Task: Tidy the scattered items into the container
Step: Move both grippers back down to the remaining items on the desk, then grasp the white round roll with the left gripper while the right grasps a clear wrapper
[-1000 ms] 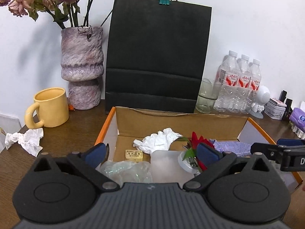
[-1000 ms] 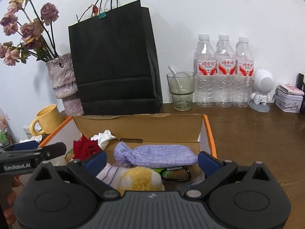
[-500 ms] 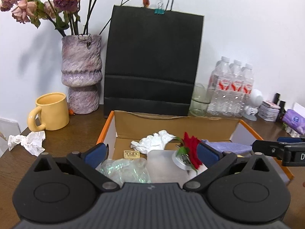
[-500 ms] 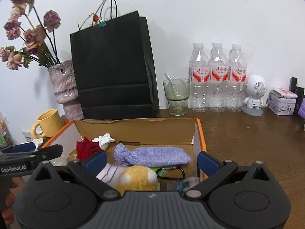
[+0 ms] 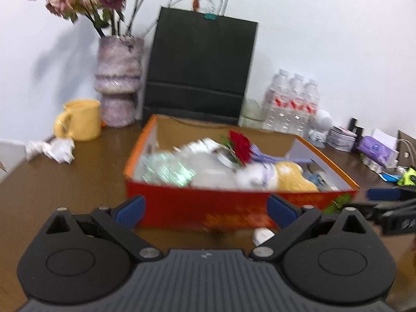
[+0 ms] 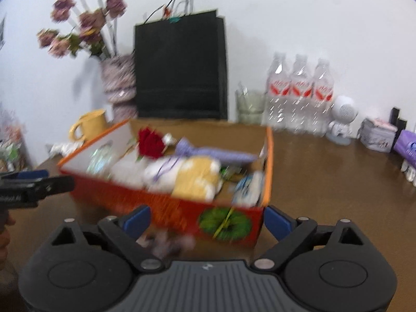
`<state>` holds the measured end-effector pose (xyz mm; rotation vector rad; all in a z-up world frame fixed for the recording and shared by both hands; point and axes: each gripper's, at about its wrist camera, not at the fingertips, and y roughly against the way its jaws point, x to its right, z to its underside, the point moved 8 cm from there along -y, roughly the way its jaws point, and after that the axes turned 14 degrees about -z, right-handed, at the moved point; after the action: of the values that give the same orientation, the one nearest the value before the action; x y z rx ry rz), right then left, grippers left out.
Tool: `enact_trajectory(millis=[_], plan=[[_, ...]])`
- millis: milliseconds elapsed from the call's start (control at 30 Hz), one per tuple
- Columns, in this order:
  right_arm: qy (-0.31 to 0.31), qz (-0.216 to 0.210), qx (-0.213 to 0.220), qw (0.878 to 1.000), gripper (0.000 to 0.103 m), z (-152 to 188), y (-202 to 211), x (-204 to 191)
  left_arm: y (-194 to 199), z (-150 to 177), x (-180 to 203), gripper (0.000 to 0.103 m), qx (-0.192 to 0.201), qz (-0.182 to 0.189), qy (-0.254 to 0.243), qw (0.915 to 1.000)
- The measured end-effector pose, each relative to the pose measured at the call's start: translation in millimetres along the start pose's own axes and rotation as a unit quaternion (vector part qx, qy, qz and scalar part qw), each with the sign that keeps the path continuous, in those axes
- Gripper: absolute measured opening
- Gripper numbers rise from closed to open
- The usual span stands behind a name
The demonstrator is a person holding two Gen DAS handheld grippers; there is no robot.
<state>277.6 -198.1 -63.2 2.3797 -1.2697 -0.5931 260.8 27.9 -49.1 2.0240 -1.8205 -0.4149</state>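
Hovering before box (image 5: 208, 208) front edge, L gripper (image 5: 205, 209) wide, R gripper (image 6: 206, 221) closing, both empty.

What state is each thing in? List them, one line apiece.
Orange box: open-topped, filled with items.
Red rose: lying in the box.
Yellow plush toy: lying in the box.
Crumpled tissue: outside the box, on the table.
Yellow mug: upright.
Black paper bag: standing, clipped at the top.
Left gripper: open, empty.
Right gripper: closing, nothing between its jaws.

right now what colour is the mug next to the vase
Yellow. The mug stands left of the vase, and it shows best in the left wrist view.
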Motion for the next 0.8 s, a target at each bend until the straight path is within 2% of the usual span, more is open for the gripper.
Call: enact_trajectory(millis=[67, 200, 367, 500, 600, 733, 767, 800], plan=[[-0.009, -0.008, -0.019, 1.0, 0.088, 13.1, -6.8, -3.7, -3.9, 10.6, 13.5, 0.099, -0.021, 0.011, -0.016, 0.9996], [-0.018, -0.011, -0.051, 0.998, 0.071, 29.8, -26.0, -7.2, -15.3, 22.6, 31.2, 0.092, -0.049, 0.007, -0.031, 0.9983], [-0.01, -0.013, -0.053, 0.998, 0.066, 30.1, -37.1, -13.1, -27.4, 26.6, 41.3, 0.08, -0.069, -0.002, -0.024, 0.9973], [0.001, -0.001, -0.061, 0.998, 0.049, 30.2, -47.6, -15.6, -36.4, 29.3, 50.6, 0.068, -0.092, 0.009, -0.011, 0.9957], [-0.002, 0.004, -0.067, 0.998, 0.042, 33.0, -52.4, -17.4, -44.1, 33.3, 57.0, 0.058, -0.111, 0.01, -0.002, 0.9937], [-0.002, 0.001, -0.061, 0.998, 0.038, 35.2, -54.1, -19.6, -47.9, 36.0, 63.8, 0.058, -0.101, -0.006, -0.012, 0.9948], [0.0, -0.002, -0.06, 0.998, 0.03, 35.5, -53.8, -20.9, -47.4, 36.9, 64.9, 0.057, -0.099, -0.01, -0.016, 0.9949], [0.0, -0.005, -0.058, 0.998, 0.024, 35.7, -52.6, -21.7, -46.9, 37.6, 66.8, 0.048, -0.096, -0.012, -0.023, 0.995]])
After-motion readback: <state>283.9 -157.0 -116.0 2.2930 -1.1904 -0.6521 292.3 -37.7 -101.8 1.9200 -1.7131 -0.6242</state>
